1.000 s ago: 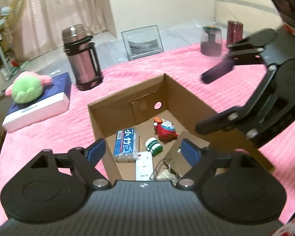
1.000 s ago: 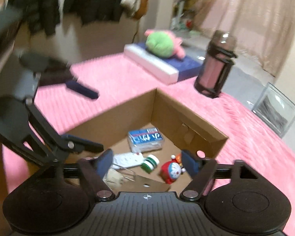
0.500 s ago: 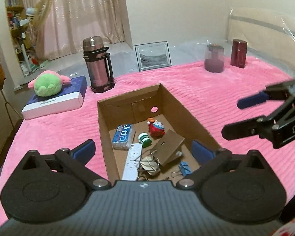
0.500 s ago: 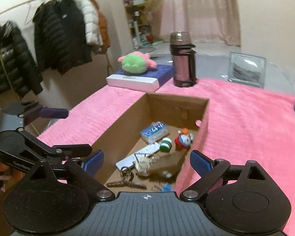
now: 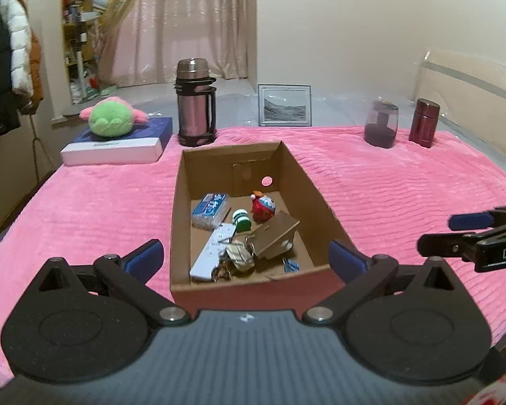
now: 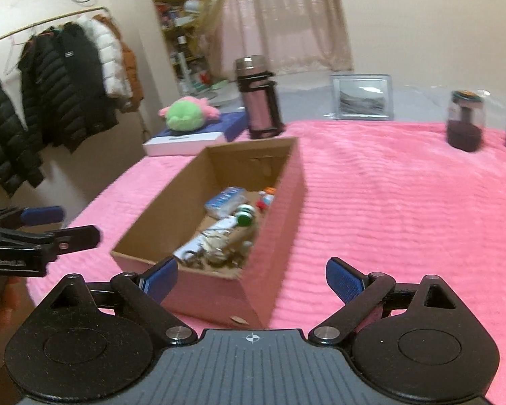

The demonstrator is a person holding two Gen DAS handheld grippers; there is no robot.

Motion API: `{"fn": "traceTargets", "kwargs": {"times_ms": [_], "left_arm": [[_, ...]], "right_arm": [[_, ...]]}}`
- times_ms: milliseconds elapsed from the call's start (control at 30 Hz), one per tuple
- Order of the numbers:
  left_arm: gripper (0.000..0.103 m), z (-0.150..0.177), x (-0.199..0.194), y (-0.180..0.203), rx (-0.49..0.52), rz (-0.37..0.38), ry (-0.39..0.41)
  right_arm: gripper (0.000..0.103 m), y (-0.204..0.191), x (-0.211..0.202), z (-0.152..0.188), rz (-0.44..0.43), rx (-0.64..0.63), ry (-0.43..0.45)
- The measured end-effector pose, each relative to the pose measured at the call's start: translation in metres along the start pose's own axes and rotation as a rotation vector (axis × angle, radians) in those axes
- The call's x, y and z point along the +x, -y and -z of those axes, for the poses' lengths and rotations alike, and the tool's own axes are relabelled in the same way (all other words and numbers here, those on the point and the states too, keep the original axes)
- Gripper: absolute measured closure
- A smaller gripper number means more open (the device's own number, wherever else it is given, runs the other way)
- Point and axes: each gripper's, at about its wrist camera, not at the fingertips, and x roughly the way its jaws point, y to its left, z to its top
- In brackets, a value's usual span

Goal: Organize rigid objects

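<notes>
Rigid objects are still spread over two places — small ones already in the cardboard box (image 5: 307, 185) at mid-blanket, larger ones standing loose beyond it.

Left gripper (image 5: 245, 260): jaws spread wide, blue pads to either side of the box's near end, nothing between them. Right gripper (image 6: 251, 278): also wide, empty, near the box's near right corner. Both sets of jaws have just been opening.

Step, as I read it: between picks — both tools free, no object approached yet. Next move calls for choosing one loose item and closing on its body squarely; the tall flask would need a firm grip low down or it may tip.

Count, outside the box:
- thermos flask (image 5: 195, 103) — 1
- picture frame (image 5: 284, 105) — 1
- dark jars (image 5: 381, 125) — 2, side by side
- flat blue-and-white box (image 5: 118, 143) — 1, plush toy (image 5: 113, 118) on top

Inside: tissue pack (image 5: 209, 210), red figurine (image 5: 263, 204), green-and-white spool (image 5: 241, 219), white strip, keys and clips — the last too tangled to count.
</notes>
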Motion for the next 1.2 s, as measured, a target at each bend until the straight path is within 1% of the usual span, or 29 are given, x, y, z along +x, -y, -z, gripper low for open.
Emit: {"fn": "traceTargets", "kwargs": {"times_ms": [233,333,533,667,767,900,1000,1200], "left_arm": [[0.001,0.027,-0.012,0.024,-0.051,-0.003,-0.012],[0.001,0.037,-0.014,0.034,-0.078,0.011,-0.021],[0.001,0.051,-0.015,0.055,-0.084,0.048,-0.055],[0.001,0.06,-0.013,0.068,-0.08,0.053,-0.086],[0.001,0.068,-0.008,0.077,-0.086,0.043,-0.118],[0.001,0.075,-0.005,0.084,-0.08,0.022,-0.134],[0.001,0.079,-0.004,0.087,-0.071,0.008,-0.144],[0.001,0.091,0.0,0.093,-0.055,0.009,-0.172]], "right_arm": [[0.011,0.018,-0.027,0.03,0.088,0.025,-0.003],[0.011,0.024,-0.038,0.041,0.121,0.026,-0.011],[0.011,0.035,-0.052,0.061,0.15,0.041,-0.026],[0.011,0.044,-0.056,0.073,0.173,0.062,-0.049],[0.011,0.05,-0.057,0.082,0.195,0.076,-0.071],[0.011,0.054,-0.058,0.093,0.218,0.083,-0.094],[0.011,0.056,-0.058,0.099,0.22,0.084,-0.107],[0.011,0.055,-0.058,0.102,0.223,0.084,-0.114]]}}
